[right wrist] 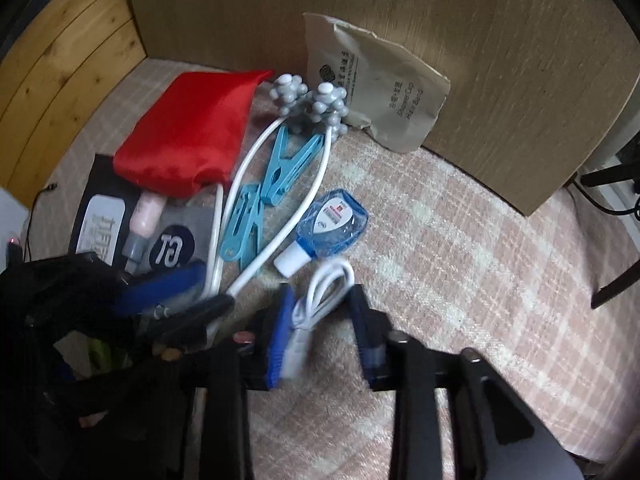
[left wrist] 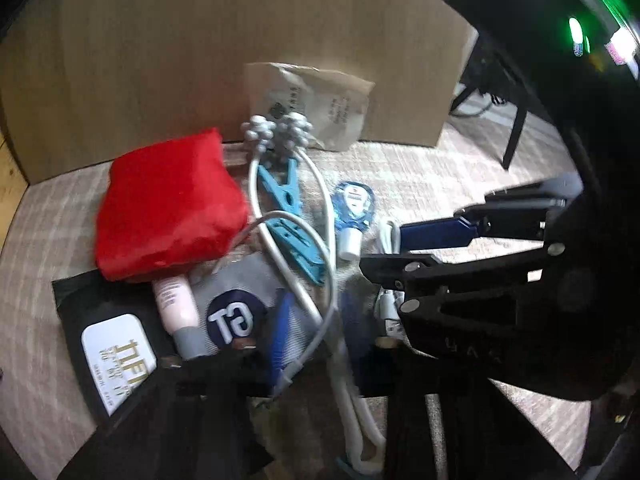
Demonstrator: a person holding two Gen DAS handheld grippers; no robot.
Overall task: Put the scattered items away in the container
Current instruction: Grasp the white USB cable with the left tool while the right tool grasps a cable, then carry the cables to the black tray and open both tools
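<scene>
Scattered items lie on a plaid cloth: a red pouch (left wrist: 168, 204) (right wrist: 192, 136), blue clothespins (left wrist: 292, 224) (right wrist: 264, 200), a white massager with grey knobbed heads (left wrist: 276, 132) (right wrist: 308, 104), a blue sanitizer bottle (left wrist: 352, 212) (right wrist: 328, 228), a pink tube (left wrist: 176, 304) (right wrist: 144, 216) and a coiled white cable (right wrist: 320, 296) (left wrist: 390, 236). My left gripper (left wrist: 316, 340) is open, its fingers on either side of the massager's white handle. My right gripper (right wrist: 324, 320) is open with the cable between its fingers.
A cardboard box (left wrist: 240, 40) (right wrist: 440, 40) stands behind the items, with a grey paper sachet (left wrist: 316, 104) (right wrist: 376, 84) leaning on it. A black packet (left wrist: 108, 336) and a grey GT packet (left wrist: 236, 316) lie at the left. Wooden panelling (right wrist: 60, 80) is far left.
</scene>
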